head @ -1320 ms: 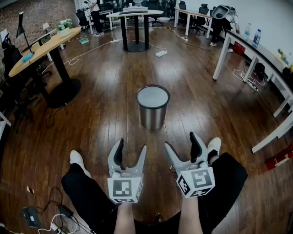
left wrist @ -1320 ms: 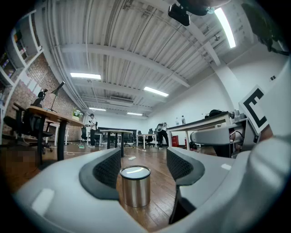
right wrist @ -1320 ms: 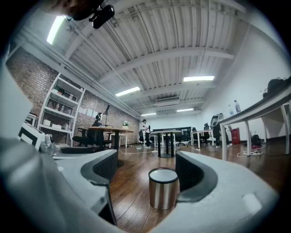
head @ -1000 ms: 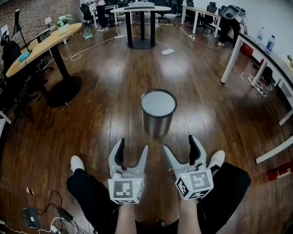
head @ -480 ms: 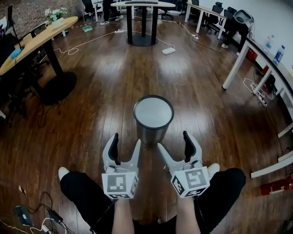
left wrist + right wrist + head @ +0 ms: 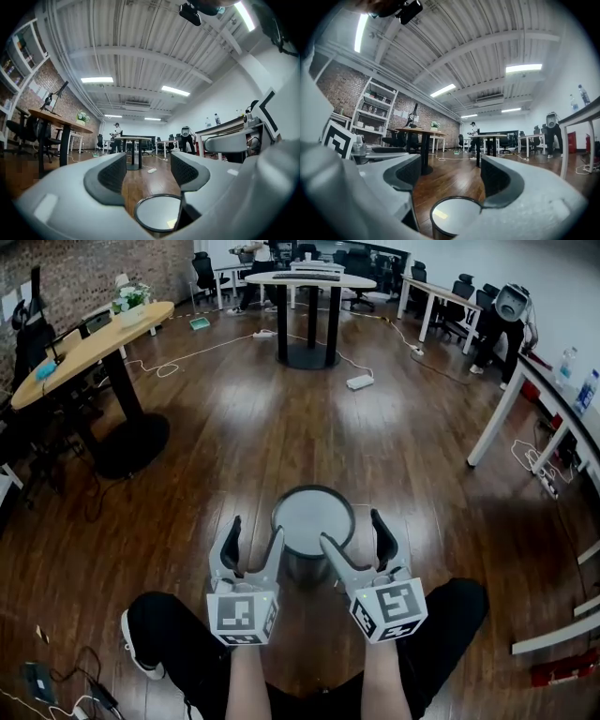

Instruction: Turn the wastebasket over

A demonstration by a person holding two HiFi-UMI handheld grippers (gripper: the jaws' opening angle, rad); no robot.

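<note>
The wastebasket (image 6: 312, 518) stands upright, low in the middle. The left gripper (image 6: 253, 532) and right gripper (image 6: 353, 531) sit near its rim, jaws apart, holding nothing. This looks like reaching; next, grab its sides and flip.

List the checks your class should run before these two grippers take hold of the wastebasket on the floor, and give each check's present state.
1. Left gripper open: ok, jaws apart, nothing between the pads.
2. Right gripper open: ok, jaws apart, nothing between the pads.
3. Wastebasket standing upright on the wooden floor: ok.
4. Grippers placed either side of it: ok in the head view, left gripper at its left edge, right gripper at its right.
5. Pads on the rim: not ok. In both gripper views the rim lies below the jaws, ungripped.
6. Basket empty: cannot tell. Its top shows as a flat grey disc.
</note>
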